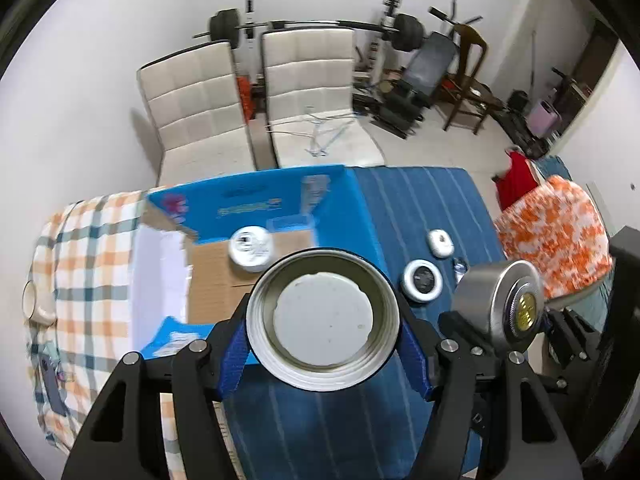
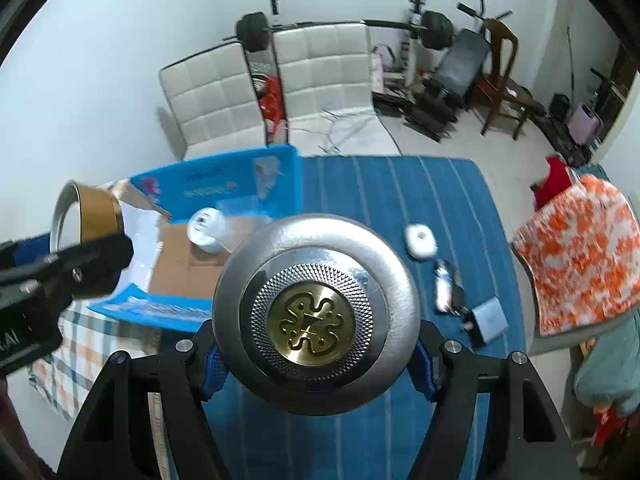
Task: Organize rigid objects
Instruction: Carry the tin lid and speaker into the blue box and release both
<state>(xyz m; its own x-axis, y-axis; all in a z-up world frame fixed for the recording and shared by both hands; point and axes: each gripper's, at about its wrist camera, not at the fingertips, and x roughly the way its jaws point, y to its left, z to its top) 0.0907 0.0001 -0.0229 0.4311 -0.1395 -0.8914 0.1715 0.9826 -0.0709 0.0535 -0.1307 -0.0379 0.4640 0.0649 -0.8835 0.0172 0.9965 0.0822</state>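
Through my left wrist camera, my left tongs were clamped on an open tin, its mouth facing the lens and a pale disc lying inside. Beyond it an open blue cardboard box sat on the bench, which was covered by a blue striped cloth, and a white round tub rested on the box's brown floor. To the right of the box, on the cloth, lay a small silver tin and a white case. My right tongs held a silver lid just beside the tin, apart from it.

Through my right wrist camera, my right tongs gripped that lid by its sides, its brass emblem toward the lens. At the far left the tin showed a gold band, held above the checked cloth.
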